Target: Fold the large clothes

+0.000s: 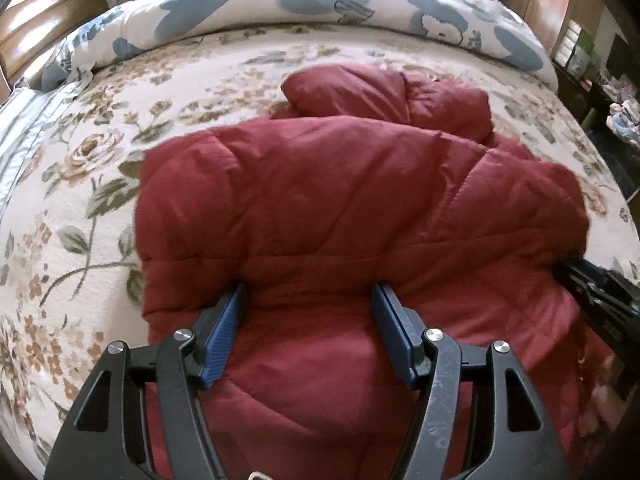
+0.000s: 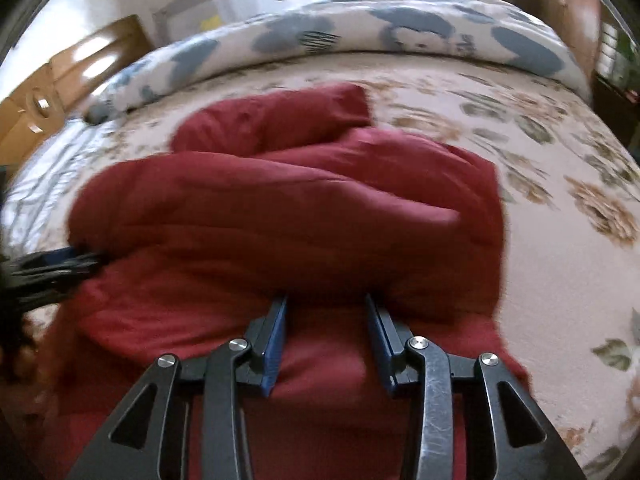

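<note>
A dark red quilted puffer jacket [image 1: 340, 208] lies bunched on the floral bedspread [image 1: 80, 168]; it also shows in the right wrist view [image 2: 288, 208]. My left gripper [image 1: 308, 292] is partly closed around a thick fold of the jacket's near edge, blue pads [image 1: 224, 328] pressing into the padding. My right gripper [image 2: 326, 300] grips another thick fold of the same edge, further to the right. Each gripper shows in the other's view: the right at the far right [image 1: 600, 292], the left at the far left [image 2: 52, 268]. A sleeve or collar roll lies at the jacket's far side [image 1: 384, 92].
A white duvet with blue prints [image 1: 320, 4] is rolled along the bed's far edge. A wooden headboard [image 1: 44, 20] stands at the far left. Shelves and clutter [image 1: 592, 60] are beyond the bed's right side. The right wrist view is motion-blurred.
</note>
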The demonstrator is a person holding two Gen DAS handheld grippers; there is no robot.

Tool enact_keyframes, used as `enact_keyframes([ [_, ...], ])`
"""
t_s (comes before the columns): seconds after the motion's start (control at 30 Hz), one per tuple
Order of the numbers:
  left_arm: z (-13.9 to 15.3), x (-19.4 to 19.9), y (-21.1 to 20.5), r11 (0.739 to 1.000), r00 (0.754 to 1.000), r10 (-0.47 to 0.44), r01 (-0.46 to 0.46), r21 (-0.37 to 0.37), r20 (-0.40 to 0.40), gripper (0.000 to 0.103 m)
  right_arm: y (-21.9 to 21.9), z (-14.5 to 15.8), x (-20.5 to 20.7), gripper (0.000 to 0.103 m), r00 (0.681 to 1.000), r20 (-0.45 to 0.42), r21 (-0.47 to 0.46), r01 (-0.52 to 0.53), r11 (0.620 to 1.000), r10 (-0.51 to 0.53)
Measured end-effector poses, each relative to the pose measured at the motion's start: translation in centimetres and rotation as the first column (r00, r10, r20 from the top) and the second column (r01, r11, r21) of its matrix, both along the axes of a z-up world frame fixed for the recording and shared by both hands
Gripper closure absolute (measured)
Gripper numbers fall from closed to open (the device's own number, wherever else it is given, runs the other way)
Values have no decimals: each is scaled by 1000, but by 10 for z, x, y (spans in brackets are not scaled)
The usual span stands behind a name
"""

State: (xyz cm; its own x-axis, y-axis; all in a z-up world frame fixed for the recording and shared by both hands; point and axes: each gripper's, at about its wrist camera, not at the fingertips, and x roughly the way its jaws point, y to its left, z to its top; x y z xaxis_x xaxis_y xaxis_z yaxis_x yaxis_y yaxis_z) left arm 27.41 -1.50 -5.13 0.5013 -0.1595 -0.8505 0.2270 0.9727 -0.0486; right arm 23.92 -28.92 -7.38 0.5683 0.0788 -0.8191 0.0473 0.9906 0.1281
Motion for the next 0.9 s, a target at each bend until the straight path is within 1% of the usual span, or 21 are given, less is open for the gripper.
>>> enact_keyframes([
  [0.07,6,-3,6,1000,1000,9,-9,-18,25,38,-14,-2,-4,63,1000,-3,40,30,999,-30],
  [0.1,6,-2,10,1000,1000,19,-19,-23,24,38,-18,-2,-5,63,999,-7,62,31,998,-31],
  [0.23,-14,6,17,999,999,33,-34,-26,-32,38,-24,-10,-2,63,999,-27,111,32,993,-29],
  [0.33,-24,8,17,999,999,26,-26,-22,-37,35,-27,-13,0,63,999,-34,145,41,989,-36],
  [0.63,-30,11,15,999,997,50,-51,-8,-54,32,-29,-17,-2,63,999,-19,170,41,985,-38],
  [0.83,-29,13,12,998,996,62,-60,25,-69,29,-29,-18,-4,63,999,-10,174,42,984,-40],
  [0.9,-25,11,13,997,995,73,-71,25,-72,30,-29,-18,-4,63,999,-6,176,41,984,-41],
])
